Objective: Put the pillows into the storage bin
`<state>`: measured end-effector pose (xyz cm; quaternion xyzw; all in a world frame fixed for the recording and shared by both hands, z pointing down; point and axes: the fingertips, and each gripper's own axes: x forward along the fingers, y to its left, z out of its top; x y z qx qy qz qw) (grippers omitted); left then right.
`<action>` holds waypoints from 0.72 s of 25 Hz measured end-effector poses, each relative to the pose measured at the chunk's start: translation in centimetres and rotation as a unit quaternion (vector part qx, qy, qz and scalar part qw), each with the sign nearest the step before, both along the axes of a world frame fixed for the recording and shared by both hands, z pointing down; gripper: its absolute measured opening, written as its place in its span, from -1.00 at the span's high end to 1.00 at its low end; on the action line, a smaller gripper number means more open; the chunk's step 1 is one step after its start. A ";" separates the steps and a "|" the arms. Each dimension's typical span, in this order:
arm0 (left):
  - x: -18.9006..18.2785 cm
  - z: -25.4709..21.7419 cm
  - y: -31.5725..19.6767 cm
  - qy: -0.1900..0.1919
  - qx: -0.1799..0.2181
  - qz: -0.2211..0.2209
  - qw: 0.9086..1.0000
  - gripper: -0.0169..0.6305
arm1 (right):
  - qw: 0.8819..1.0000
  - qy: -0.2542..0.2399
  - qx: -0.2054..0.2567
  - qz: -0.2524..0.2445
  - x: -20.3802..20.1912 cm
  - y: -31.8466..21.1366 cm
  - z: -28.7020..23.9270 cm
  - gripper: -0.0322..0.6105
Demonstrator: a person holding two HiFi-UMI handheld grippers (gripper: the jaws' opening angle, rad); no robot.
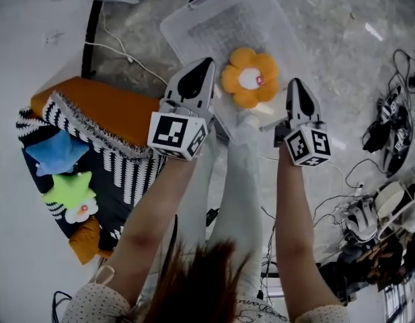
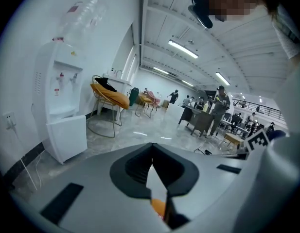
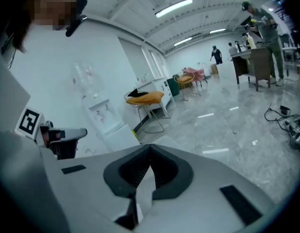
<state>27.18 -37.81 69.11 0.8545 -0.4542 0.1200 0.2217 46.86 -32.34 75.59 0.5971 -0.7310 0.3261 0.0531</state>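
An orange flower pillow [image 1: 249,77] with a white centre lies in the clear storage bin [image 1: 177,29] on the floor ahead. In the head view my left gripper [image 1: 206,62] is held up just left of it and my right gripper [image 1: 296,83] just right of it. Both are shut with nothing between the jaws. In the left gripper view the left gripper [image 2: 152,147] shows a sliver of orange below its closed jaws; the right gripper [image 3: 150,149] shows the same closed jaws. At my left lie an orange pillow [image 1: 99,110], a striped pillow [image 1: 126,170], a blue star pillow [image 1: 57,152] and a green star pillow [image 1: 72,190].
Shoes and tangled cables [image 1: 389,133] lie on the floor at the right. A white cable [image 1: 120,49] runs beside the bin. A water dispenser [image 2: 60,101] stands against the wall, with wire chairs [image 2: 108,98] beyond it and people at tables [image 2: 208,113] further back.
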 end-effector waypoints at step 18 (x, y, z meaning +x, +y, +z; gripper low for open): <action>-7.9 -28.9 -2.1 0.024 0.106 -0.015 0.994 0.94 | 0.979 0.019 0.203 0.011 -7.4 -1.3 -36.6 0.87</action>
